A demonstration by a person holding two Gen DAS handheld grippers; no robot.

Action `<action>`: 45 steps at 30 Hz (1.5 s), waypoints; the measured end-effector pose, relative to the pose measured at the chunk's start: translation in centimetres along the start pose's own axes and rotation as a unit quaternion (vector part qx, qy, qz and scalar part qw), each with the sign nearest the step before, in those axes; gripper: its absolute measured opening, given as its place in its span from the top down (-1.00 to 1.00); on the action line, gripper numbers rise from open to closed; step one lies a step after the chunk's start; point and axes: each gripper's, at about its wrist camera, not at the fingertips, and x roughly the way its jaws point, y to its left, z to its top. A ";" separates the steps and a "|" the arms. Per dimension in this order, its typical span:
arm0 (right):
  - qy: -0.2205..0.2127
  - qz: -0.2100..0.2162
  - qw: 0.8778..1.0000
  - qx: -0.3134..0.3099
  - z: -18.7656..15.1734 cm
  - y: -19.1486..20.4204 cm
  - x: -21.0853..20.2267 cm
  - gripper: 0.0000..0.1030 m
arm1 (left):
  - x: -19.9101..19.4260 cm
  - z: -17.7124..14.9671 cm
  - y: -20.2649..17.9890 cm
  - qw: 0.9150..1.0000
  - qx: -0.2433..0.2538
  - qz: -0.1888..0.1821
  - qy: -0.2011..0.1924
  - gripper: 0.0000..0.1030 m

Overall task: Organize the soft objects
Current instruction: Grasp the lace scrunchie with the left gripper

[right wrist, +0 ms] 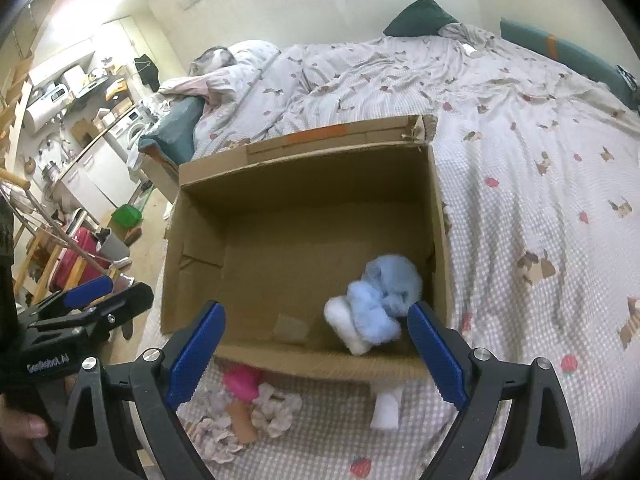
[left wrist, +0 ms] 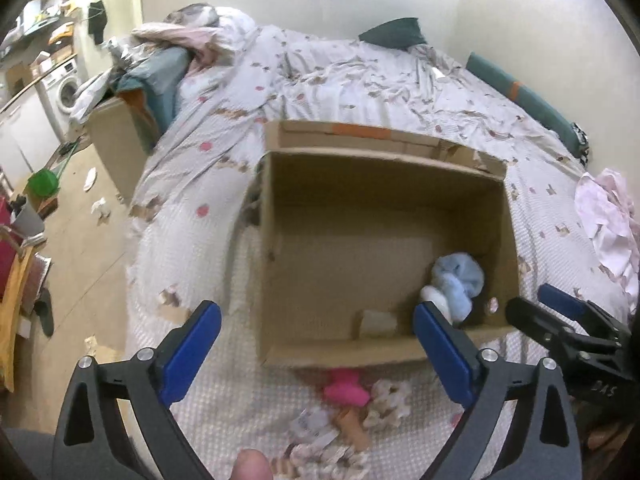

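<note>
An open cardboard box (left wrist: 384, 168) (right wrist: 304, 184) stands on the bed. A fluffy light-blue and white plush toy (left wrist: 456, 284) (right wrist: 380, 300) lies in its near right corner. My left gripper (left wrist: 316, 346) is open and empty above the box's near edge. My right gripper (right wrist: 316, 344) is open and empty, just above the near edge, with the plush beyond its right finger. In front of the box lie a pink soft toy (left wrist: 344, 388) (right wrist: 242, 382), frilly patterned fabric pieces (left wrist: 386, 402) (right wrist: 276, 408) and a small white item (right wrist: 386, 406).
The bed has a checked sheet with animal prints (right wrist: 540, 200). Rumpled bedding and pillows (left wrist: 200, 36) lie at the far end, pale cloth (left wrist: 612, 220) at the right. Left of the bed is a cluttered floor (left wrist: 80, 216) with a green item (left wrist: 42, 184) and a washing machine (left wrist: 66, 88).
</note>
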 end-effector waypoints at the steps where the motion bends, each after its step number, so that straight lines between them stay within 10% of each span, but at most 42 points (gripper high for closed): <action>1: 0.002 0.000 1.000 0.001 -0.4 0.0 -0.2 -0.91 | -0.2 -0.5 0.5 1.000 -0.002 0.007 0.009 -0.88; 19: 0.055 -0.022 0.998 0.036 -7.1 -0.8 -1.2 -0.91 | 0.7 -7.9 4.4 0.997 -0.041 0.014 0.059 -0.88; 25: 0.057 -0.048 0.996 0.056 -7.7 -2.6 -1.3 -0.91 | 3.4 -9.5 6.7 0.989 -0.061 0.078 0.114 -0.88; 37: 0.075 -0.046 0.995 0.049 -7.3 -2.3 0.7 -0.91 | 8.5 -13.1 3.8 0.963 -0.078 -0.051 0.251 -0.85; 45: 0.074 -0.062 0.995 0.012 -7.3 -0.9 1.1 -0.91 | 10.1 -13.9 1.4 0.963 -0.039 -0.043 0.265 -0.11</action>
